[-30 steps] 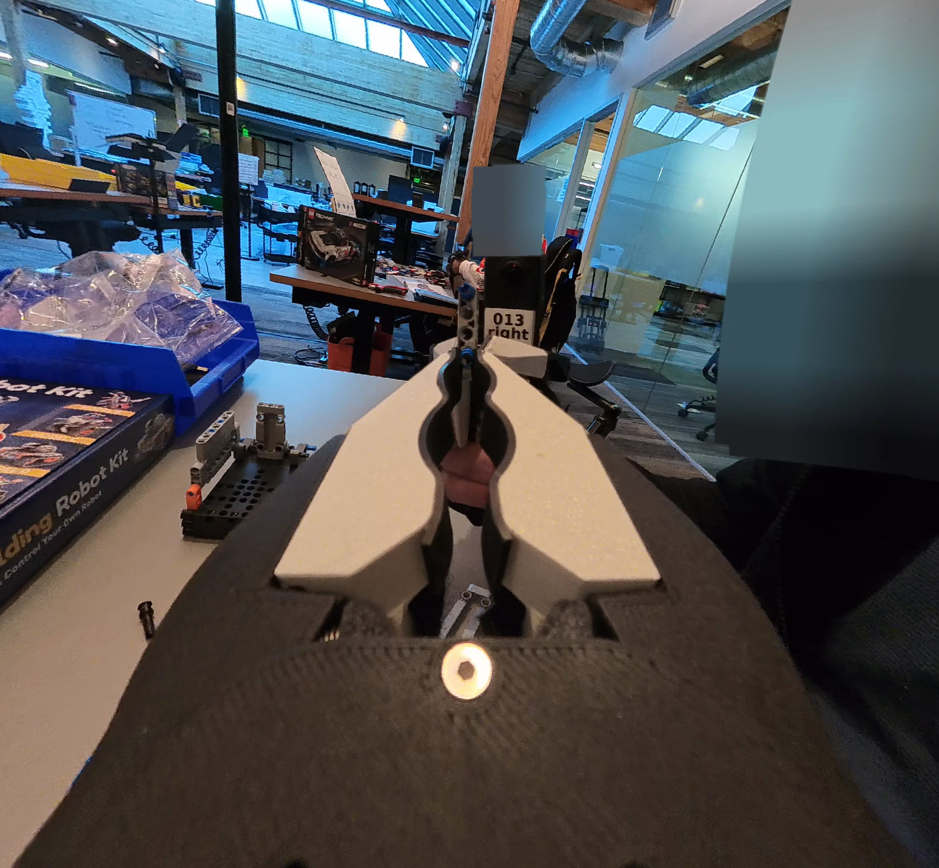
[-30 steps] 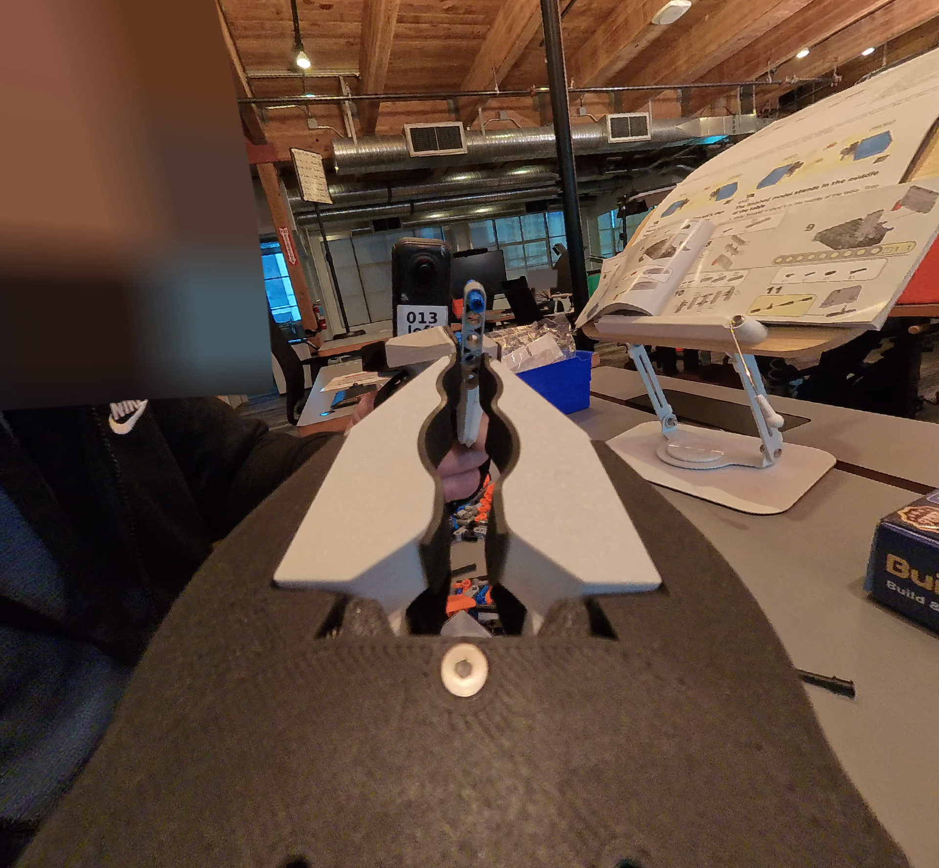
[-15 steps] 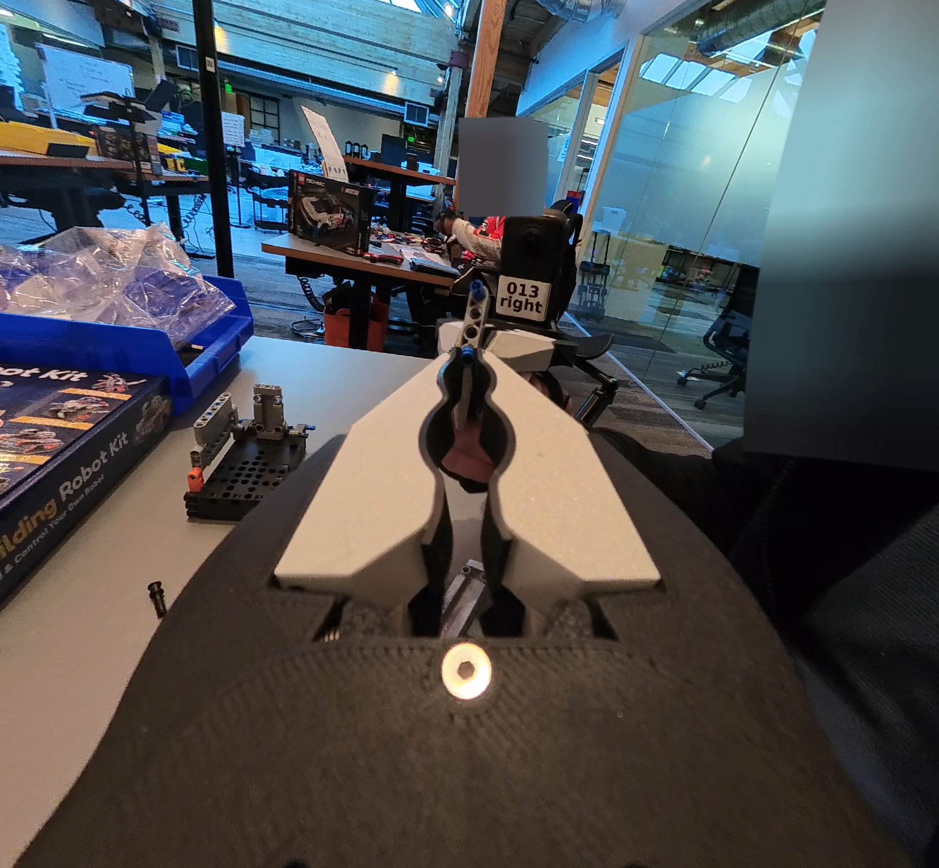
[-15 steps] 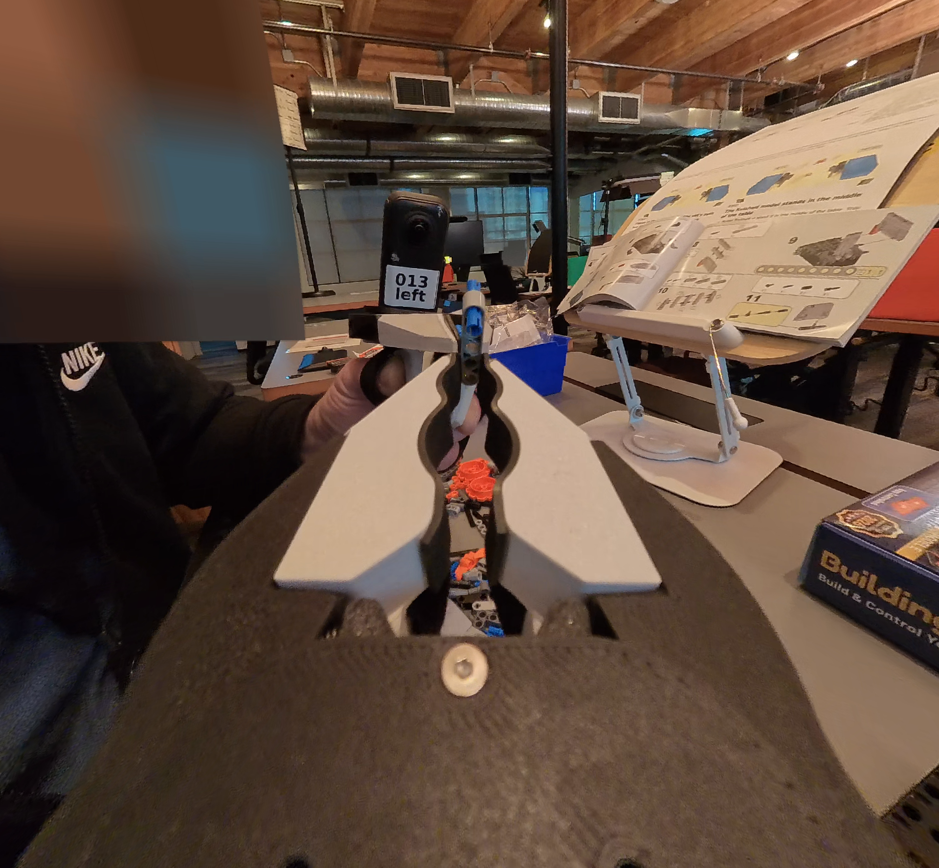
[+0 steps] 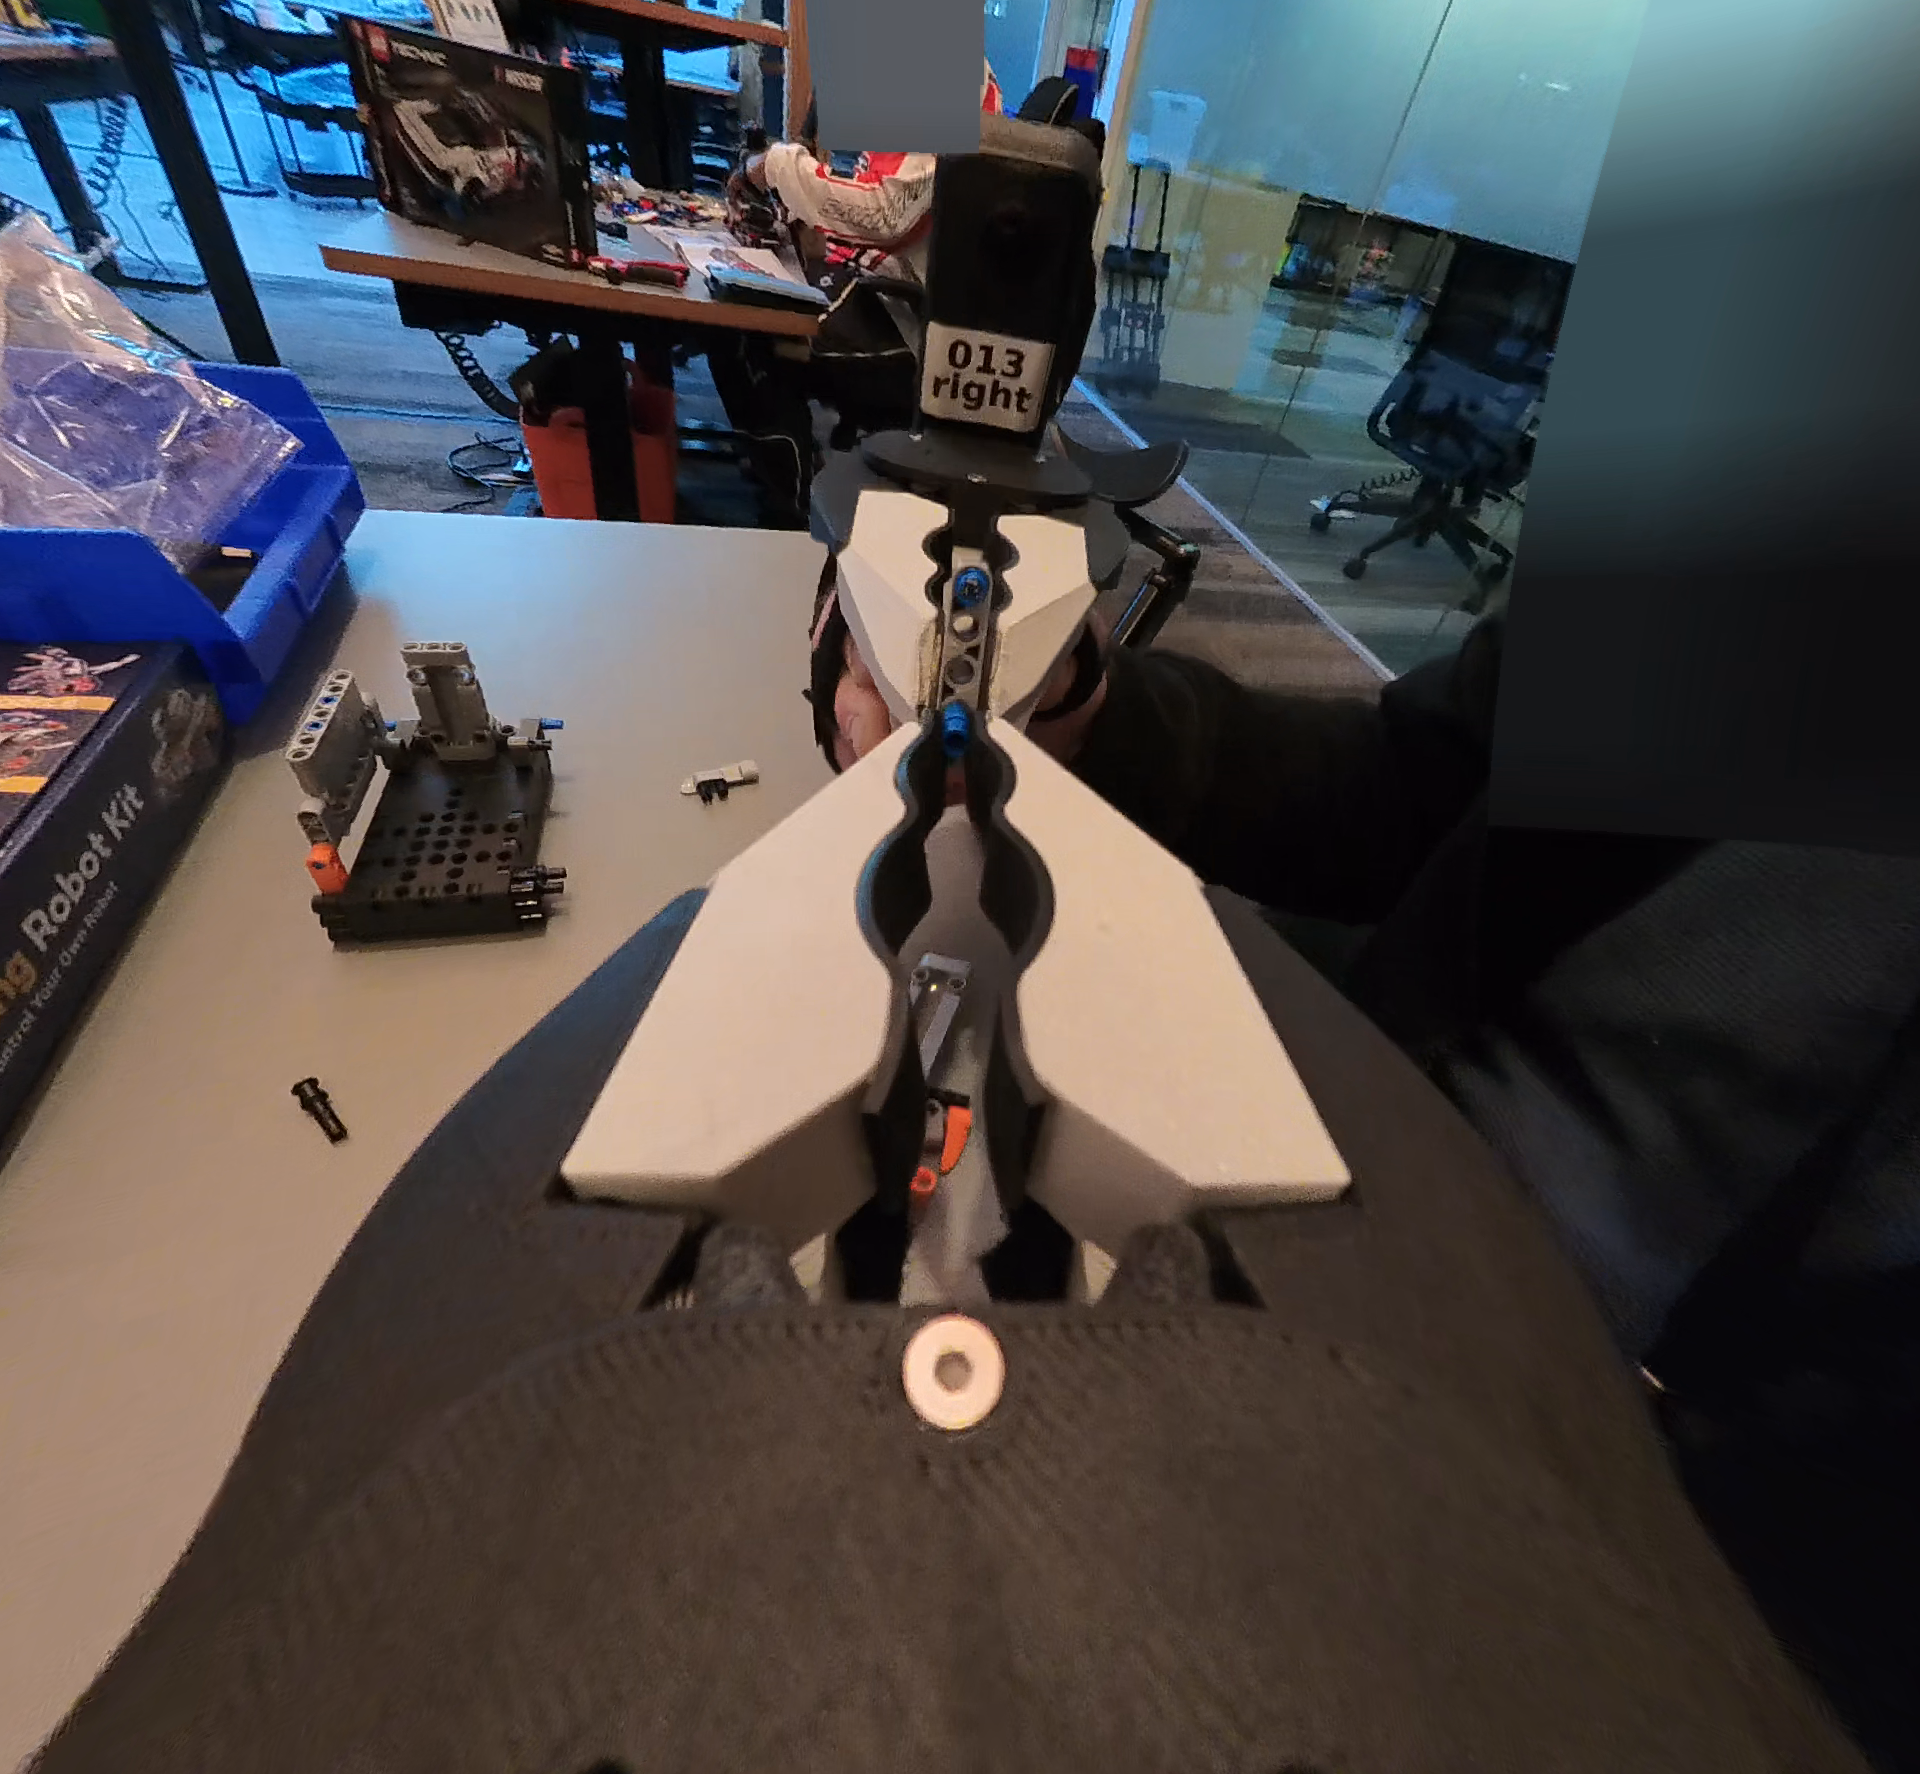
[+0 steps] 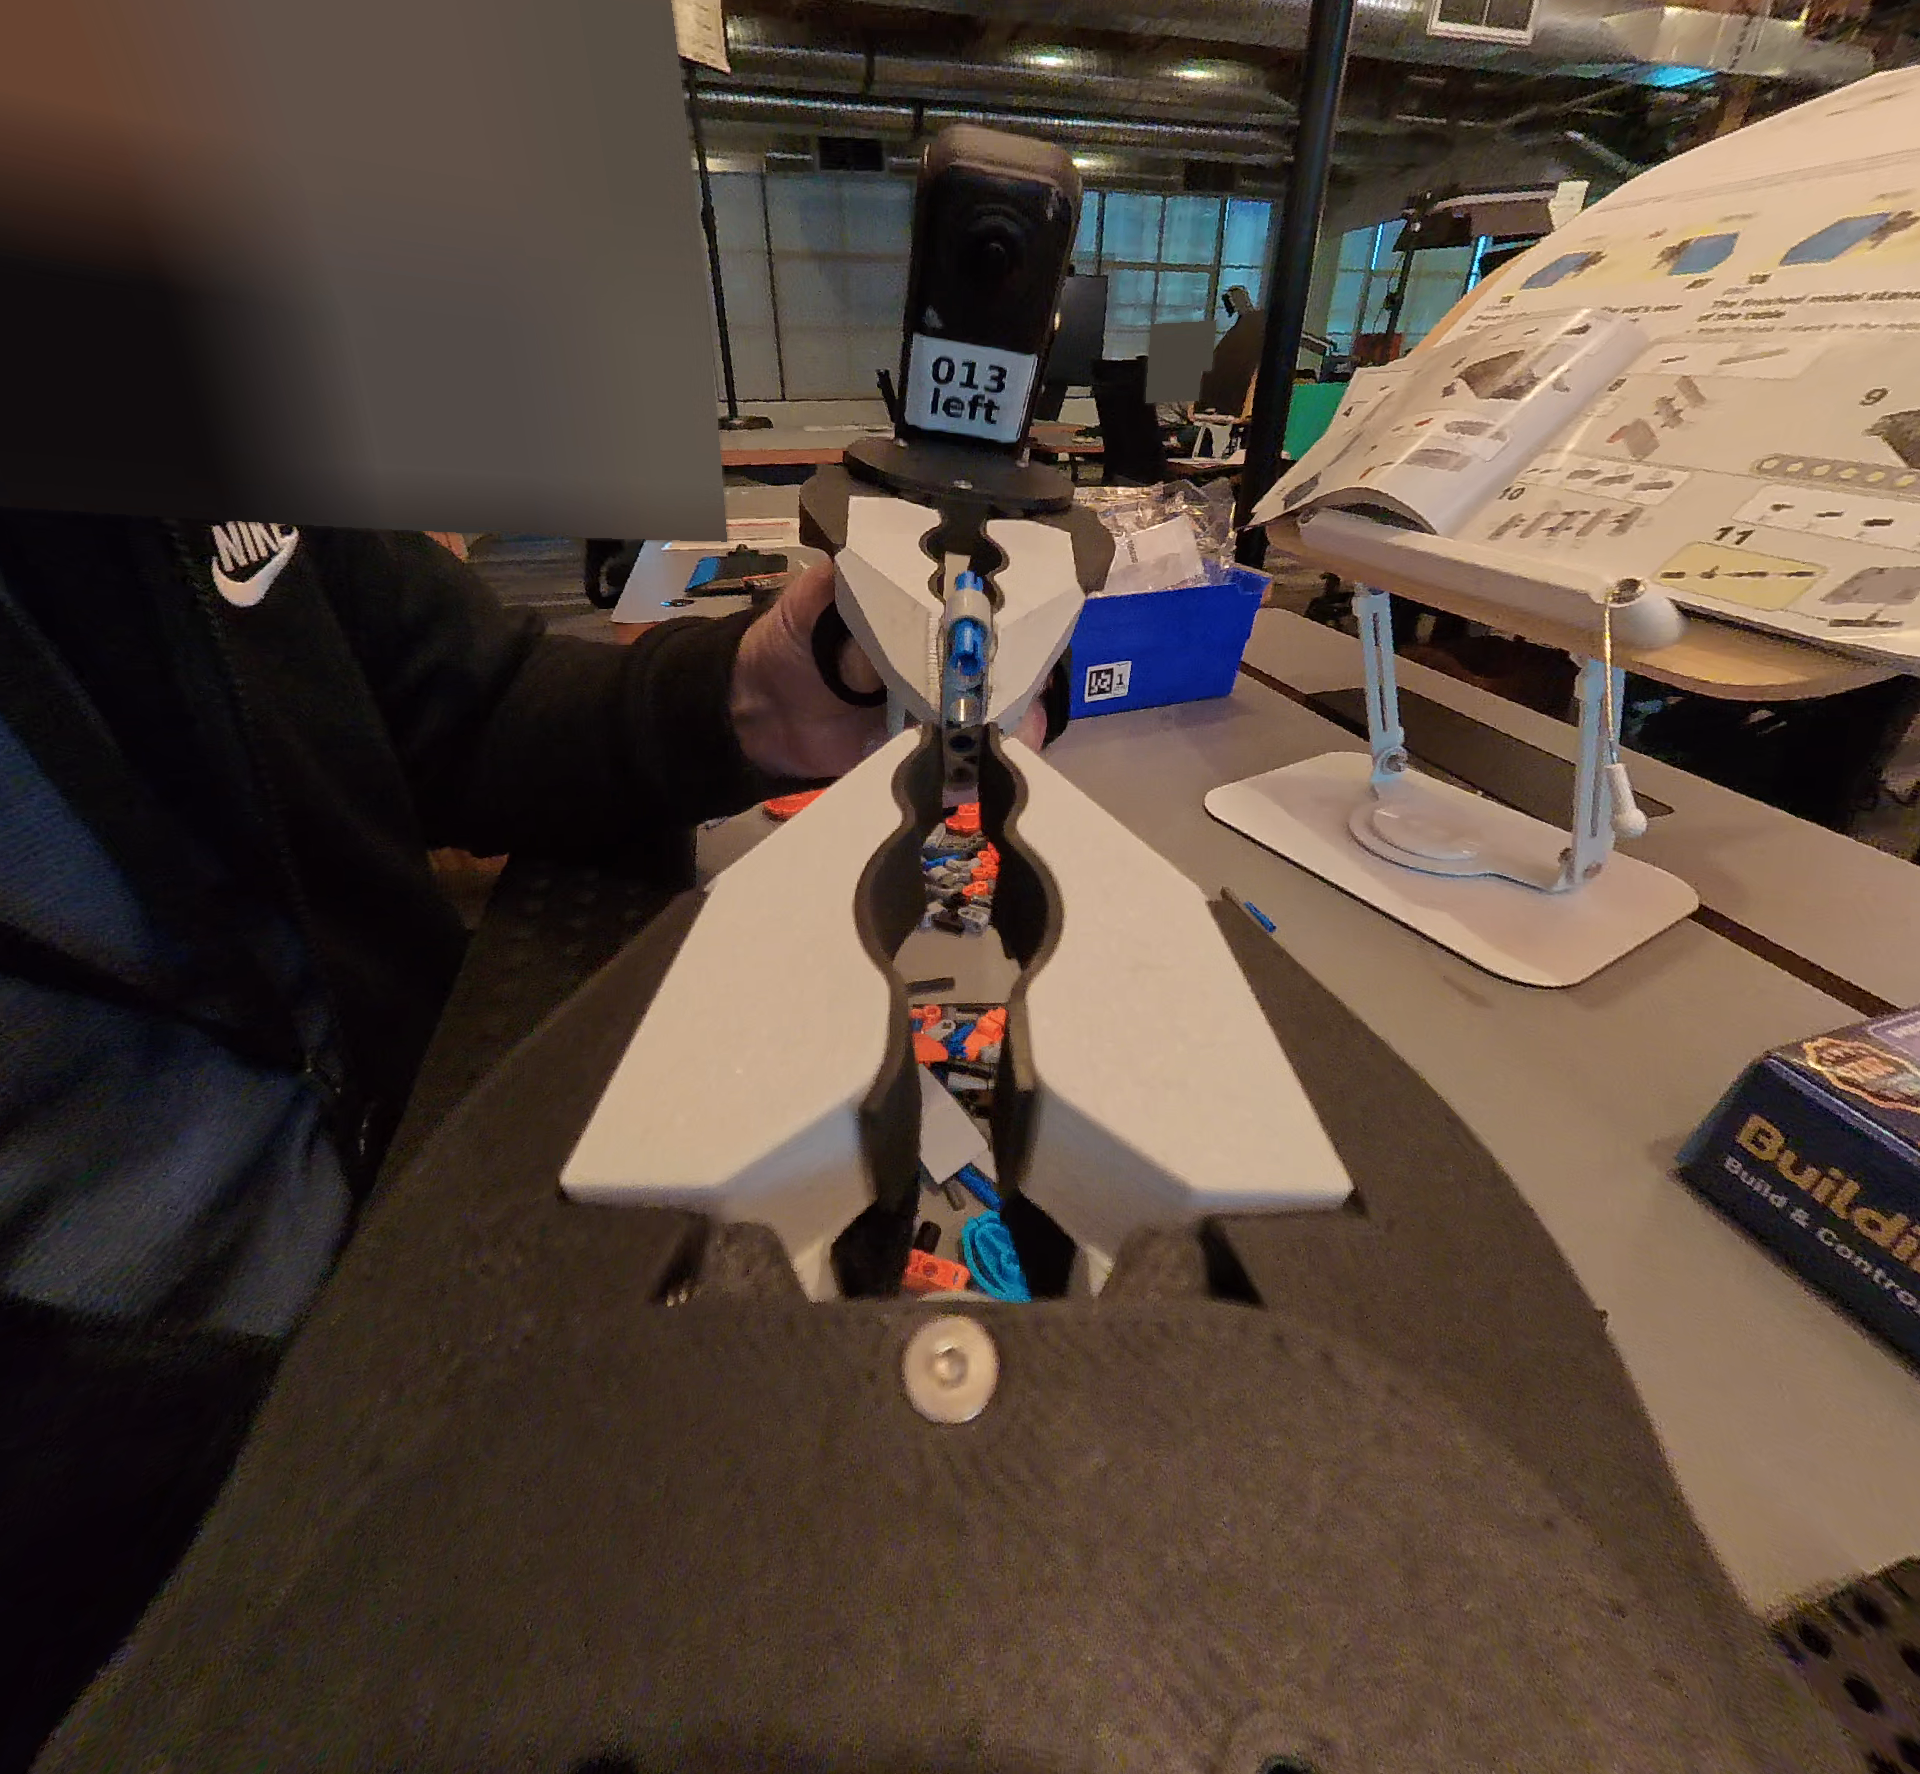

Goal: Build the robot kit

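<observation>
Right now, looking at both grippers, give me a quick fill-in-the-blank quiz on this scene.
The left gripper is shut on a small ___ pin.
The right gripper pinches a grey beam pierced by a row of ___.
The instruction booklet rests on a white ___.
Missing: blue; holes; stand.

Each wrist camera looks along its own fingers – the views face one another closely over the grey table, sharing it.
</observation>
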A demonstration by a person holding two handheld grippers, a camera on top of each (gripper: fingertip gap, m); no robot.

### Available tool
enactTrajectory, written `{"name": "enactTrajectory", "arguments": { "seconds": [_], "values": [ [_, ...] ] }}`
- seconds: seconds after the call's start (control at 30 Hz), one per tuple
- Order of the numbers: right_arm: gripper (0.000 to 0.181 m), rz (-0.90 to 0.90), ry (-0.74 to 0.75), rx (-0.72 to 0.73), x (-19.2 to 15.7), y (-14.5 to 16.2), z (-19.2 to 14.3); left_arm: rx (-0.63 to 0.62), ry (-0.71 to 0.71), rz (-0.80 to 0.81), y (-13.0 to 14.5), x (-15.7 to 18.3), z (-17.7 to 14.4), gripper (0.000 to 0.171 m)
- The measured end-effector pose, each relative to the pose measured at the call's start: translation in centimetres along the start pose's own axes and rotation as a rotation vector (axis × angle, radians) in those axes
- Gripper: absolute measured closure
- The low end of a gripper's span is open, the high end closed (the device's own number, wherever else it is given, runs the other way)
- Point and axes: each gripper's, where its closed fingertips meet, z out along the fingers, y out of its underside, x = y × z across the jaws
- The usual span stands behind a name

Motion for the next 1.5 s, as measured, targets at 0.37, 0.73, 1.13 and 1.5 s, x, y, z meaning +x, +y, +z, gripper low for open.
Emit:
{"name": "enactTrajectory", "arguments": {
  "seconds": [0.37,0.73,1.13,1.5],
  "values": [
    [0.177,0.062,-0.006,-0.036,0.6,1.0,0.2,-0.036,0.020,-0.043,0.9,-0.6,-0.4,0.170],
    [0.177,0.088,-0.029,-0.023,0.3,1.0,-0.1,-0.037,0.013,0.004,0.9,-0.4,-0.7,0.170],
    [0.178,0.055,-0.030,-0.153,0.0,2.9,0.2,-0.139,-0.011,0.042,2.8,-0.5,0.0,0.171],
    [0.177,0.084,-0.010,-0.154,0.5,3.4,0.3,-0.144,0.014,-0.023,3.3,-0.9,-0.2,0.170]
  ]
}}
